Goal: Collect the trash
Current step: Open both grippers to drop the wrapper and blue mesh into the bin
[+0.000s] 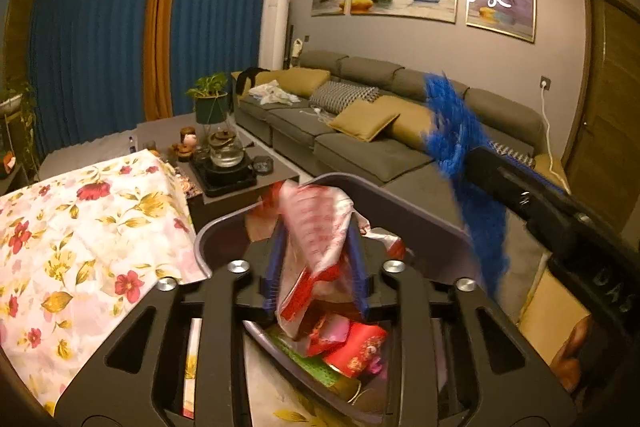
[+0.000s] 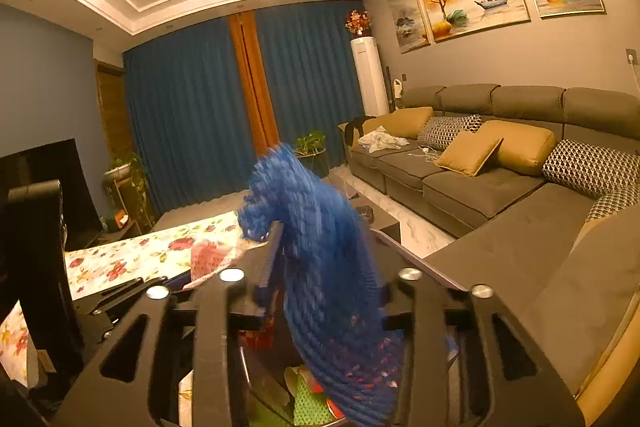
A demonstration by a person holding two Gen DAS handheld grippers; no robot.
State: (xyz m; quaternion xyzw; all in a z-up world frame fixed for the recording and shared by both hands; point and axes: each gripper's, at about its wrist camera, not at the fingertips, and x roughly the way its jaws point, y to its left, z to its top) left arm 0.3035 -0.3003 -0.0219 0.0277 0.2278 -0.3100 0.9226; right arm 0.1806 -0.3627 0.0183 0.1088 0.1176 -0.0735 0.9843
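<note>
Left gripper (image 1: 316,267) stood over a grey plastic bin (image 1: 420,223), blue-padded fingers (image 1: 273,267) apart w/ a crumpled red-and-white plastic wrapper (image 1: 316,223) between them; whether the pads pressed it, cannot tell. Bin held red and green packaging scraps (image 1: 352,351). Right gripper (image 1: 460,163) entered from the right, a blurred blue foam mesh sleeve (image 1: 456,147) at its tip, near the bin's far rim. Floral cloth (image 1: 80,239) lay just left of the bin. Grey sofa (image 1: 360,147) behind.

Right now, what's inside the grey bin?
The grey bin holds red wrappers and green netting. The red-and-white plastic bag and blue foam net hanging over it hide the rest.
</note>
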